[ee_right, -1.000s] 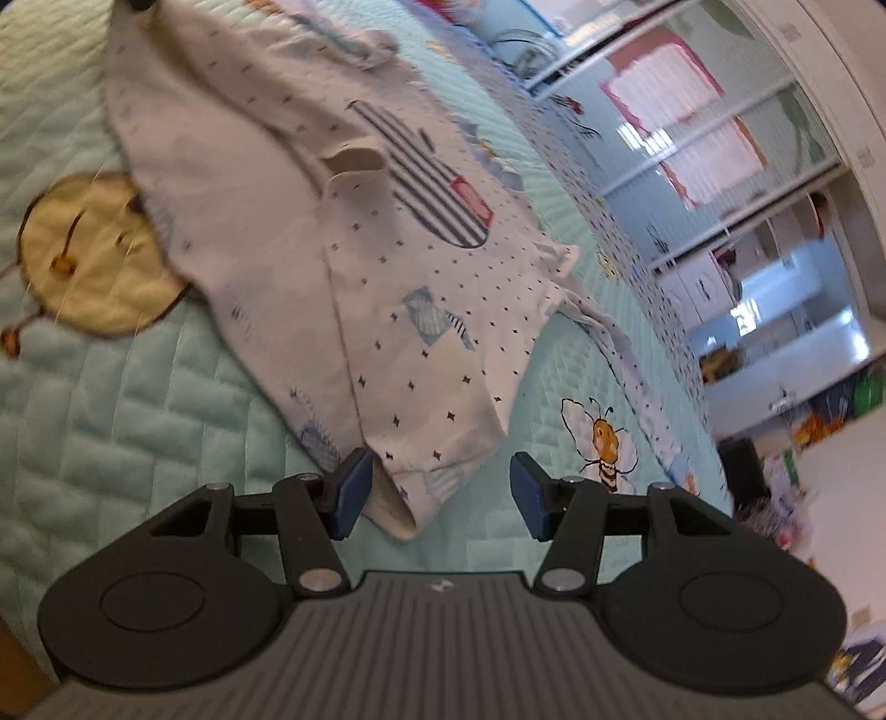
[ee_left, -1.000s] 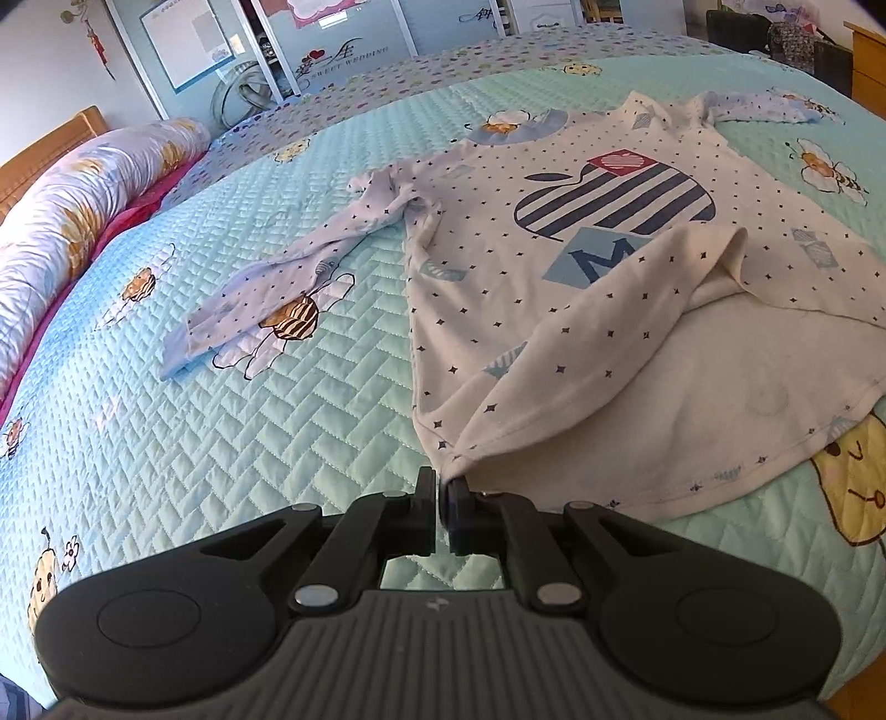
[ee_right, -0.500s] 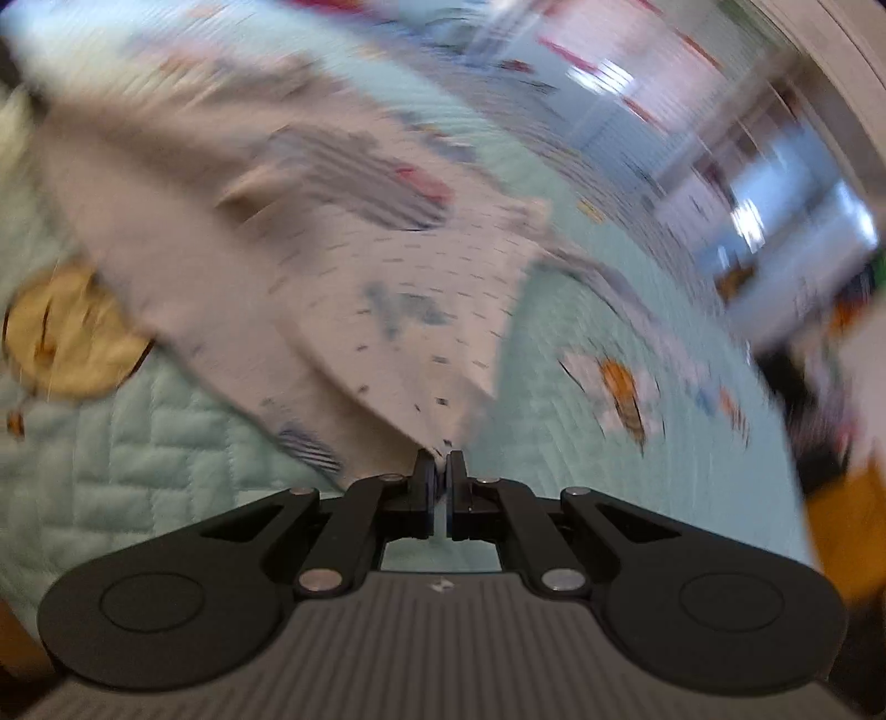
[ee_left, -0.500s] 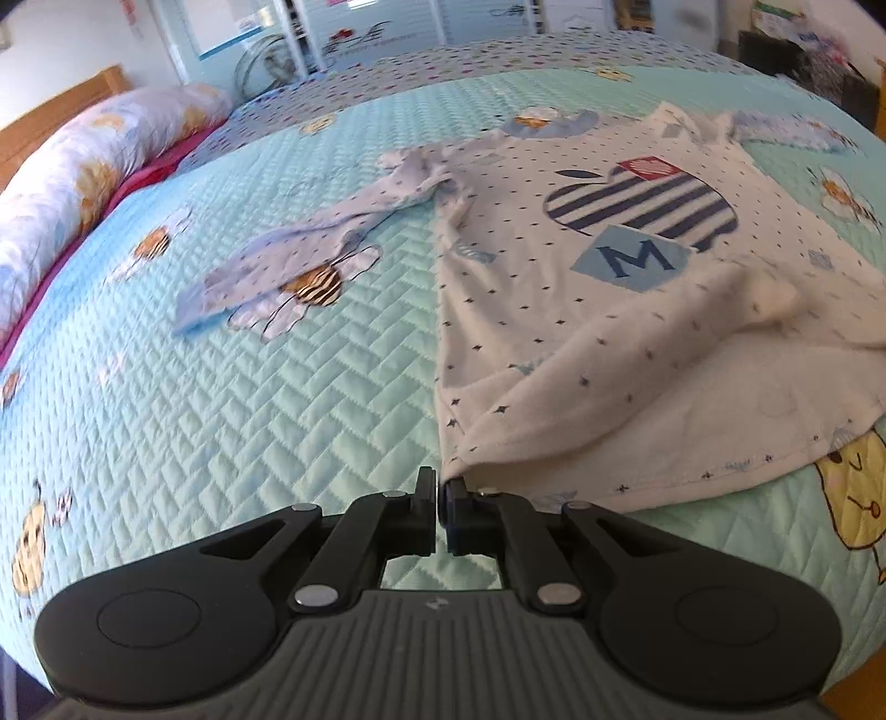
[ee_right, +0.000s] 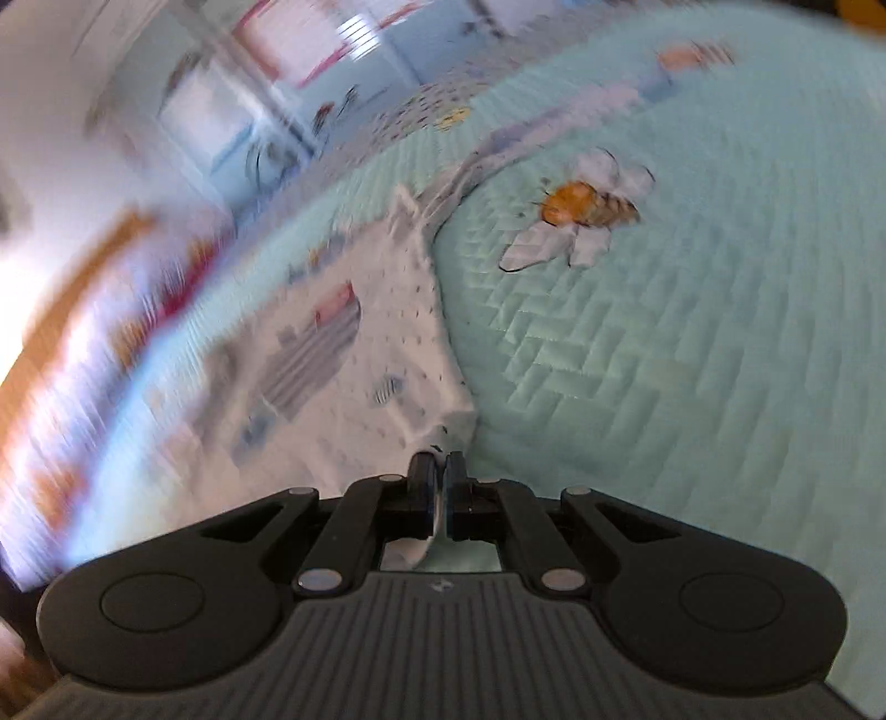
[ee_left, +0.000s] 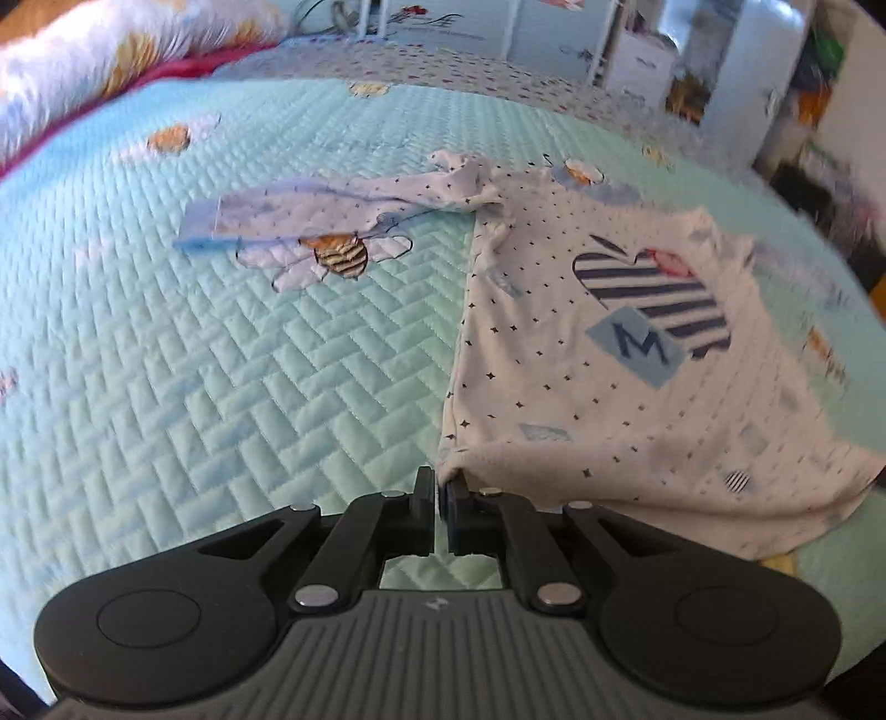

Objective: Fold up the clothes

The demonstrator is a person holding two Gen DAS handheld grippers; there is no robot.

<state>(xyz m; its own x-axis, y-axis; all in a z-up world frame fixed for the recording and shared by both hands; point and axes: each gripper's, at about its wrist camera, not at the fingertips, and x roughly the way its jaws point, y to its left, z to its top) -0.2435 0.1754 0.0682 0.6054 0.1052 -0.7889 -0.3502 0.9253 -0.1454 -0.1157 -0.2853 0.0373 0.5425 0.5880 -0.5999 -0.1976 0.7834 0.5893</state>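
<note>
A white long-sleeved shirt [ee_left: 581,354] with small dark dots, a striped apple print and a blue "M" patch lies face up on the bed. Its left sleeve [ee_left: 332,205] stretches out to the left. My left gripper [ee_left: 441,487] is shut on the shirt's near left hem corner. In the blurred right wrist view the same shirt [ee_right: 354,354] runs away from me, and my right gripper [ee_right: 437,476] is shut on its near right hem corner, with a bit of cloth hanging below the fingers.
The shirt rests on a mint quilted bedspread [ee_left: 232,354] printed with bees [ee_right: 581,210]. A floral pillow [ee_left: 111,50] lies at the far left by the headboard. Wardrobes and shelves [ee_left: 637,39] stand beyond the bed.
My right gripper went from open to shut on the right hem corner and swung round fast. The folded-over hem got pulled out flat. My left gripper stayed shut on its corner.
</note>
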